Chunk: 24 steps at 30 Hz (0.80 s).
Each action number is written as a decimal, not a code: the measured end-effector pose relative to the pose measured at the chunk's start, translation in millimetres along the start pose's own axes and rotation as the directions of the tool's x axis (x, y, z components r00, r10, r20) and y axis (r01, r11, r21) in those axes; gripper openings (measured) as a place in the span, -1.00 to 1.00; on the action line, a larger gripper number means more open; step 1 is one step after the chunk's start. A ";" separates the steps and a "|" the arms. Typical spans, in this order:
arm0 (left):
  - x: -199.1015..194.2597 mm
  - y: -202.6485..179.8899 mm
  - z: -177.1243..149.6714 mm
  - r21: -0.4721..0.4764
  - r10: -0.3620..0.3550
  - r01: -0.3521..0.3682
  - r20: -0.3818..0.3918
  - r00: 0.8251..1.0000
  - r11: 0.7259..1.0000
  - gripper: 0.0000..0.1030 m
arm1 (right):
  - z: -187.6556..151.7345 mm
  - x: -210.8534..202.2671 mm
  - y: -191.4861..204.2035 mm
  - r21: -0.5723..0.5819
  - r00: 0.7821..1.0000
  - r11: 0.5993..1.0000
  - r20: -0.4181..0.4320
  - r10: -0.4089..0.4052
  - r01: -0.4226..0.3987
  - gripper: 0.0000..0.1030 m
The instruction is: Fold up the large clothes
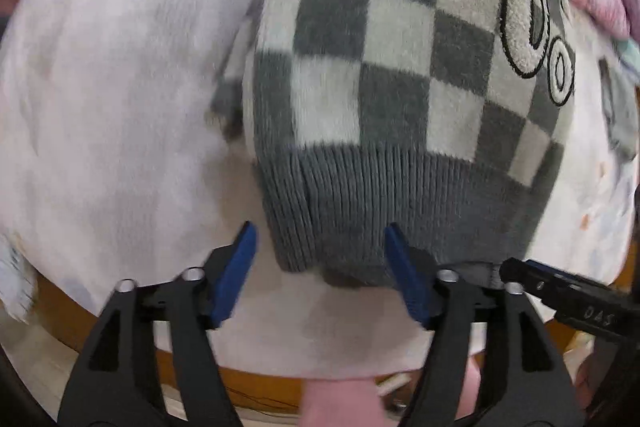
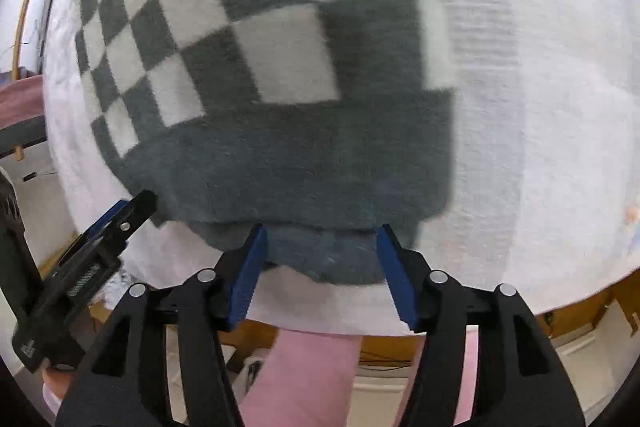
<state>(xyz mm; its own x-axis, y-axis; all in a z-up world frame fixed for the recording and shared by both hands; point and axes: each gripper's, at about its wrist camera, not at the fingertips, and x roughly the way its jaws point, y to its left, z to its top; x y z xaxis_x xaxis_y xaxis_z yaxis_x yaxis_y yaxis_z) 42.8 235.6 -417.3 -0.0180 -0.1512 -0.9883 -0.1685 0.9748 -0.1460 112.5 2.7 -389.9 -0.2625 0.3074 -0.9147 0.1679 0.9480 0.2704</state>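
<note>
Two open grippers frame the near end of a grey-and-white checkered knit sweater (image 1: 384,67) with a ribbed grey hem (image 1: 360,203), which lies flat on a white fleece bed cover (image 1: 120,87) just ahead of both sets of fingers. Its hem points back toward the fingers and its long axis runs straight away from them, up toward a white fuzzy appliqué outlined in black (image 1: 524,15) at the far right of the left view. The left gripper (image 1: 320,239) has its blue fingers spread wide, one finger off the hem's left corner over bare cover, the other over the ribbing; nothing is pinched. The right gripper (image 2: 320,239) is likewise spread, its fingers straddling the lower layer of hem (image 2: 320,255) that peeks out from under the top layer. Judging from this, the garment looks narrowed already, sides tucked in, and both grippers are set at the hem corners so the bottom can be lifted and carried lengthwise toward the far end. Beyond the cover's near edge, a wooden bed frame (image 2: 580,291) shows beneath the fingers.
</note>
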 end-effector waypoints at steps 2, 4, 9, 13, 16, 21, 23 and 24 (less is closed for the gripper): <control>3.9 3.8 -1.9 -0.026 -0.015 0.015 -0.016 1.000 1.000 0.37 | -6.2 0.7 -3.6 -0.013 0.999 0.999 -0.009 -0.035 0.035 0.17; 6.6 8.6 -2.4 -0.035 -0.035 0.035 -0.010 0.999 0.999 0.37 | -12.3 3.3 -10.6 0.015 0.999 1.000 -0.026 -0.023 0.023 0.17; 22.7 22.0 2.8 -0.119 -0.077 0.076 -0.007 0.997 0.990 0.07 | -18.1 10.6 -22.8 0.086 0.999 0.996 -0.051 0.018 -0.013 0.18; 22.3 40.9 0.6 -0.146 -0.051 0.048 -0.016 0.999 0.988 -0.78 | -21.5 9.8 -24.1 0.074 0.999 0.997 -0.034 0.024 -0.022 0.17; 11.2 46.6 1.3 -0.105 -0.009 0.009 0.002 1.000 0.994 -0.80 | -22.0 3.4 -30.9 0.093 0.999 0.995 -0.029 0.043 -0.040 0.17; -9.8 55.7 0.6 -0.093 0.026 -0.023 0.031 0.999 0.995 -0.81 | -22.3 -15.5 -36.3 0.088 0.998 0.995 -0.002 0.057 -0.056 0.17; -10.9 66.0 2.1 -0.123 0.030 -0.026 0.031 0.999 0.992 -0.81 | -21.4 -24.1 -37.1 0.081 0.998 0.995 0.010 0.061 -0.062 0.17; -10.1 70.8 2.8 -0.119 0.045 -0.041 0.032 0.998 0.992 -0.81 | -20.4 -26.8 -36.6 0.082 0.998 0.995 0.014 0.063 -0.064 0.17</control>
<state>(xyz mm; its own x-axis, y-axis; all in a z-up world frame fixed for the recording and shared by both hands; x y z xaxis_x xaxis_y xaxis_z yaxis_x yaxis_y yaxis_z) 33.8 306.6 -417.7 0.0057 -0.1020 -0.9948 -0.2836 0.9538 -0.0994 94.0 -38.5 -369.2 -0.2379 0.3650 -0.9001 0.2612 0.9166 0.3026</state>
